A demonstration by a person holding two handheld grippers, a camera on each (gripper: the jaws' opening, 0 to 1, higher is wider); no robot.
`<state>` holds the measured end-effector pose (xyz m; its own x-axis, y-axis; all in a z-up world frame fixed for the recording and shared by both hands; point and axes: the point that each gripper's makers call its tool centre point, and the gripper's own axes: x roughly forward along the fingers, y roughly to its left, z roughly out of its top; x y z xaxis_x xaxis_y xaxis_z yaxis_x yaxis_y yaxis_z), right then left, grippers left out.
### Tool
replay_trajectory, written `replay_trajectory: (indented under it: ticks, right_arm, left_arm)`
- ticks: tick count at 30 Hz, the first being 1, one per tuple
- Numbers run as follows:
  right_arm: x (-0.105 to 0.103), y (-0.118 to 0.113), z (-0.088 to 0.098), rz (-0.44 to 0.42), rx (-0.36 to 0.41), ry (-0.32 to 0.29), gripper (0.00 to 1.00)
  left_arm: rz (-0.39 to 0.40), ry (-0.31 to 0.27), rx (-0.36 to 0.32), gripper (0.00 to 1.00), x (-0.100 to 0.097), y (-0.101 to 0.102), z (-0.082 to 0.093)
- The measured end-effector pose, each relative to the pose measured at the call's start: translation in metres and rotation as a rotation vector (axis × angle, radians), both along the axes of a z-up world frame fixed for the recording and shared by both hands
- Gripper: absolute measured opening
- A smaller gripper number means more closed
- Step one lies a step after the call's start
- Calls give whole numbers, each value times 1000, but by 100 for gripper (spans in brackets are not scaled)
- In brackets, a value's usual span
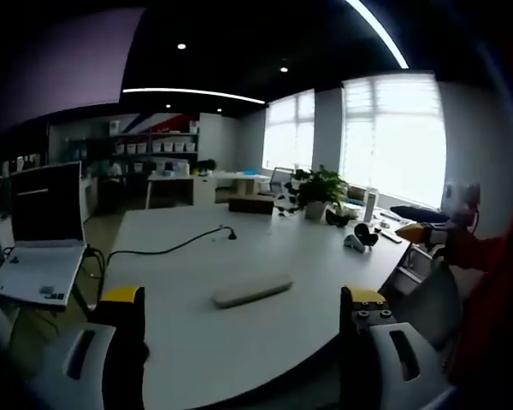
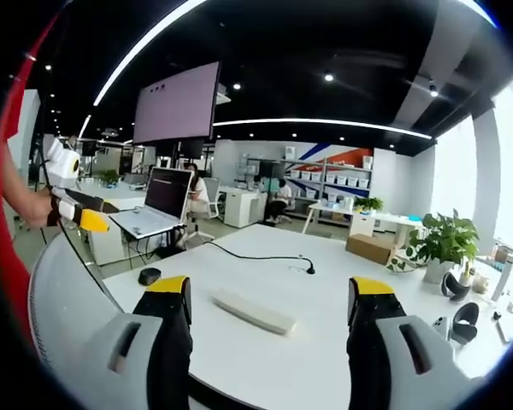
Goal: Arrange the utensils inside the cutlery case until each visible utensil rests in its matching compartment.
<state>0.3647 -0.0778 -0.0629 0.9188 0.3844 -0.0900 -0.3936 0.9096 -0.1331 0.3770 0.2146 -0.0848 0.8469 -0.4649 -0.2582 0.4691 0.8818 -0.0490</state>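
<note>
Two tools are hovering over the near edge of a large white table (image 1: pixel 239 248), each with its yellow-tipped jaws standing wide apart and gripping nothing. In the left gripper view the left tool (image 1: pixel 244 312) is looking across the tabletop; in the right gripper view the right tool (image 2: pixel 272 303) is doing the same from another angle. Just beyond the jaws, a closed, pale, elongated cutlery case (image 1: pixel 252 289) is lying flat on the table, well inside the edges, with bare surface all around it. Its lid is hiding any utensils. In the right gripper view the case (image 2: pixel 253 311) is sitting between the two jaws' lines of sight, a little ahead of them.

Farther out, a black cable (image 1: pixel 171 246) is trailing across the table toward its middle, well apart from the case. An open laptop (image 1: pixel 43 235) is resting on a stand off the table's left side. At the far right edge a potted plant (image 1: pixel 318 190) and some small dark items are crowding the corner. Beyond, bright windows (image 1: pixel 393 137) and shelving are lining the room.
</note>
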Motion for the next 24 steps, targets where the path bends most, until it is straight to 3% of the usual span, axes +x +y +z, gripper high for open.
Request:
replay_trajectory:
  ticks: [3, 6, 10, 16, 24]
  right_arm:
    - [0, 0, 3, 1, -1, -9, 75]
    - [1, -1, 2, 2, 1, -9, 75]
    - [2, -4, 0, -2, 8, -6, 76]
    - [2, -8, 5, -5, 19, -37, 85]
    - [7, -8, -7, 3, -18, 18, 82]
  left_arm:
    - [7, -14, 8, 97, -1, 2, 5]
    - [50, -48, -28, 97, -2, 9, 12]
    - [112, -7, -39, 86, 1, 17, 8]
    - [64, -47, -25, 95, -7, 6, 15]
    - [66, 17, -78, 100, -12, 6, -2]
